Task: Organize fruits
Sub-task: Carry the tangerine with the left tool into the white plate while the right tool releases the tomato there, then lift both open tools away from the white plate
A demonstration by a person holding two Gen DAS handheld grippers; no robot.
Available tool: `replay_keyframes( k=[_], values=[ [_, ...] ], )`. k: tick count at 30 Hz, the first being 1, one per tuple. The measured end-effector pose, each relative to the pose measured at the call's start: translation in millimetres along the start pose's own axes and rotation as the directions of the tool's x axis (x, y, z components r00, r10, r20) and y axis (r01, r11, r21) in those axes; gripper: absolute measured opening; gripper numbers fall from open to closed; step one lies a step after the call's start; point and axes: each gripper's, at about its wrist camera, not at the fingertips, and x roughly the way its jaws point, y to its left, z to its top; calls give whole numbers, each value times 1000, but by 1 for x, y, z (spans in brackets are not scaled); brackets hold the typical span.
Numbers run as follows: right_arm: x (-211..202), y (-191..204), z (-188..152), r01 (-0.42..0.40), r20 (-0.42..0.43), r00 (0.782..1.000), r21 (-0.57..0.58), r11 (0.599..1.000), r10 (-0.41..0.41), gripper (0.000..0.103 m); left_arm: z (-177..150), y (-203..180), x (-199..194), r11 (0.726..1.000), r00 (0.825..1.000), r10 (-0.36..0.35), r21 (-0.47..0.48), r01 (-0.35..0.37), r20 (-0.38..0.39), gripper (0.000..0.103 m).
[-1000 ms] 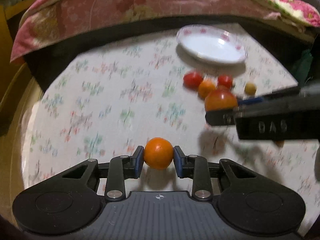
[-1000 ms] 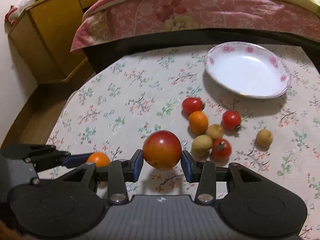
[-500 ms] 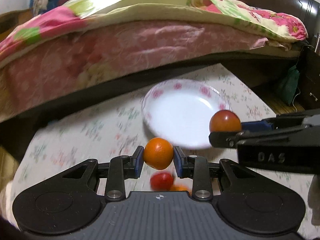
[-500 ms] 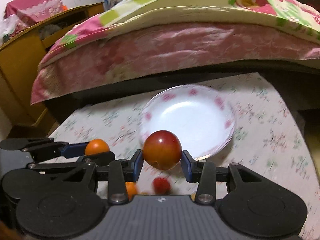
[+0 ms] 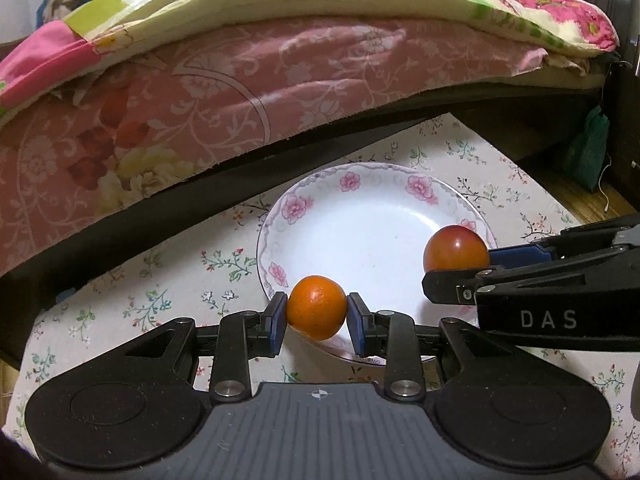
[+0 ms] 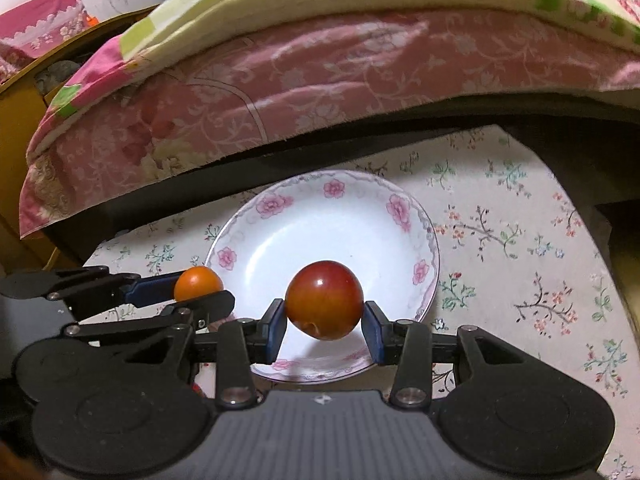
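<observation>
My left gripper (image 5: 317, 312) is shut on a small orange fruit (image 5: 317, 307) and holds it above the near-left rim of a white plate with pink flowers (image 5: 360, 200). My right gripper (image 6: 324, 320) is shut on a larger red-orange tomato (image 6: 324, 300) above the plate's (image 6: 320, 208) near part. The tomato (image 5: 456, 249) and right gripper (image 5: 460, 276) show at the right of the left wrist view. The orange fruit (image 6: 198, 283) and left gripper (image 6: 192, 292) show at the left of the right wrist view. The plate is empty.
The plate sits on a floral tablecloth (image 6: 520, 240). A bed with a pink cover (image 5: 240, 80) and quilt stands just behind the table. A yellow wooden cabinet (image 6: 16, 112) is at the far left. A green bag (image 5: 588, 152) hangs at the right.
Both grippers, each holding its fruit, have moved forward from the fruit pile to above the plate. The loose fruits on the cloth have dropped out of view.
</observation>
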Motion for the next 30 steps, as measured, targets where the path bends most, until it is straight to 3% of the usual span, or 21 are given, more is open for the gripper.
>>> replay_keyframes(
  k=[10,19,30],
  values=[
    [1,-1,1,-3,13,1000,17,1000,2,41,0,1,5,1000,1000,8,-10,-8,-20,42],
    [-10,3,4,-2,40,999,15,1000,2,42,-2,6,-13,1000,1000,6,-30,-6,2,50],
    [-52,21,-30,-8,11,1000,-21,1000,8,42,-53,29,-68,994,998,-46,-103,41,-52,53]
  ],
)
